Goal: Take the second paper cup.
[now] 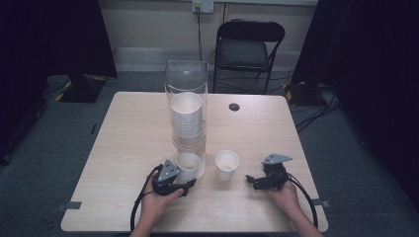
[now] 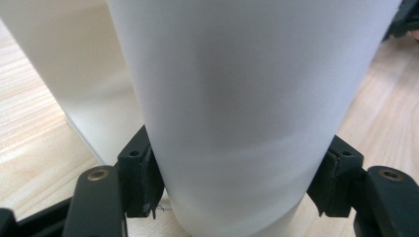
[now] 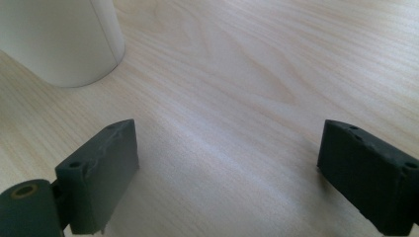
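Cups are the things handled on the wooden table (image 1: 123, 148). At the left, the left gripper (image 1: 189, 183) is held low in the left hand (image 1: 159, 200), and its jaws are clamped on a white paper cup (image 1: 188, 167), one pad pressed to each side of the cup wall near its base, as is seen in the left gripper view (image 2: 247, 123). This cup stands upright just in front of the clear dispenser (image 1: 186, 84), seemingly touching its base, though contact cannot be judged from the high view. Inside the dispenser a stack of cups (image 1: 187, 116) is held. Further right, a second cup (image 1: 227, 165) stands alone on the table, between the two grippers. At the right, the right gripper (image 1: 250, 180) is rested near the table's front edge in the right hand (image 1: 284, 195), pointed toward the second cup; its jaws are spread wide with only bare wood between them, and the cup's base (image 3: 64, 39) is seen well ahead of them.
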Demonstrator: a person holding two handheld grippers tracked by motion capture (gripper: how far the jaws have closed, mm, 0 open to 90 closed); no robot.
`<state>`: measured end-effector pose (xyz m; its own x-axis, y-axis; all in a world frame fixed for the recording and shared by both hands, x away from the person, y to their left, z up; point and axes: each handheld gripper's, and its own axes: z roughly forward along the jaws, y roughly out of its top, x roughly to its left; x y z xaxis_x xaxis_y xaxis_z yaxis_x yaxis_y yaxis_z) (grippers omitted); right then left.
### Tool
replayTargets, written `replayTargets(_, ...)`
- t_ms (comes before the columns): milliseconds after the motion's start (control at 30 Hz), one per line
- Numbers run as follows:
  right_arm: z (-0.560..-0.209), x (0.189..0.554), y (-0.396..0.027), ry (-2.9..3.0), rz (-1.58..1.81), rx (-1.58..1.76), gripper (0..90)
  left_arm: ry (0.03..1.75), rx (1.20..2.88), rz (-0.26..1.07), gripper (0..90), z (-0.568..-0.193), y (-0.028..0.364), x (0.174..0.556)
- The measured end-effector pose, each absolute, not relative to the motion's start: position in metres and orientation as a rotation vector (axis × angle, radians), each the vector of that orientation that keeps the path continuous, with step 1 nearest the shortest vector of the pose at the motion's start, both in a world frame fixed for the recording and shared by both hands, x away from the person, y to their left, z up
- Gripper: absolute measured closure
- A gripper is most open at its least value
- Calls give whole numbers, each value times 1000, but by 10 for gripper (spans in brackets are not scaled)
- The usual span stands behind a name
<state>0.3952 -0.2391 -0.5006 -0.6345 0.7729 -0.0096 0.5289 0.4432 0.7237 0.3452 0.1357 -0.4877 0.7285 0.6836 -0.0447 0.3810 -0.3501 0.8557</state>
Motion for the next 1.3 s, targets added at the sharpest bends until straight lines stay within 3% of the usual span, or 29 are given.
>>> replayTargets(333, -490, 393, -247, 2387, 943, 1151, 199, 720, 1995, 348, 332, -491, 116, 335)
replayTargets(667, -461, 392, -250, 2451, 1120, 1167, 295, 662, 1993, 289, 329, -491, 97, 330)
replayTargets(1000, -442, 385, -241, 2439, 1175, 1068, 292, 598, 2036, 245, 327, -496, 83, 333)
replayTargets(1300, -448, 372, -222, 2527, 1164, 947, 281, 581, 2066, 247, 325, -496, 68, 332)
